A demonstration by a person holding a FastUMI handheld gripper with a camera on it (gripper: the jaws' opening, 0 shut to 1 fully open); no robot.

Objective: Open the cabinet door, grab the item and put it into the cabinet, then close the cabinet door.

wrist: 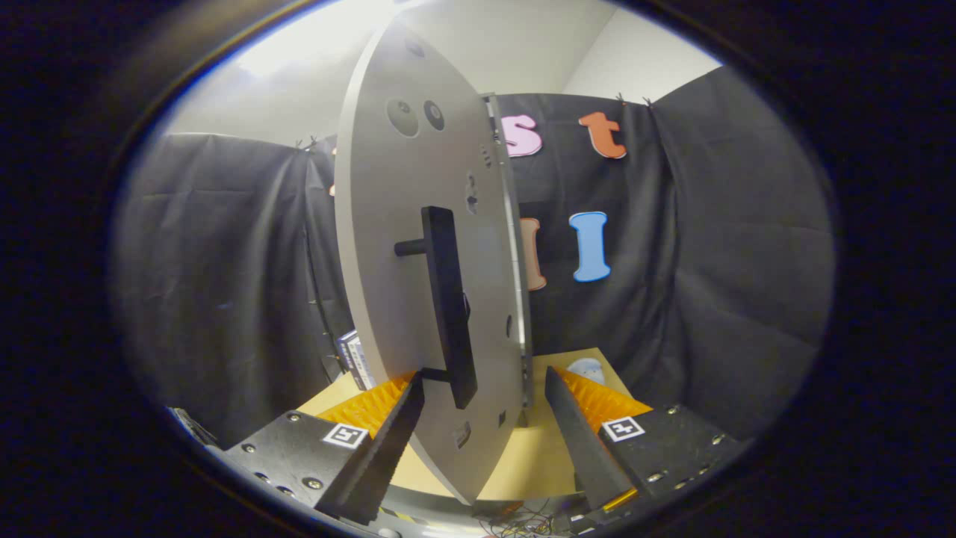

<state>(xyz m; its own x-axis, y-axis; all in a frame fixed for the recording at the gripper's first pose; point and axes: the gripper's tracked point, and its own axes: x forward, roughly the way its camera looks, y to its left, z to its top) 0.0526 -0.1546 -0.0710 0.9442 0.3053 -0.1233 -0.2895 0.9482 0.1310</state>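
Wooden tabletop [545, 456] under grey cabinet door [388, 246]; fingers [567, 426] spread around it.

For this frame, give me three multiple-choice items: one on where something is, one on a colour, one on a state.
1. Where is the cabinet door relative to the gripper?
A. Between its fingers
B. Far beyond them
C. Flat on the table

2. What colour is the handle on the door?
A. White
B. Black
C. Red

3. How do the fingers stand?
A. Pressed shut on the handle
B. Spread apart, with gaps to the door
C. Closed with nothing between

Answers: 1 A, the door's edge runs down between both fingers. 2 B, the bar is dark against the pale grey panel. 3 B, the table shows between the door and one finger.
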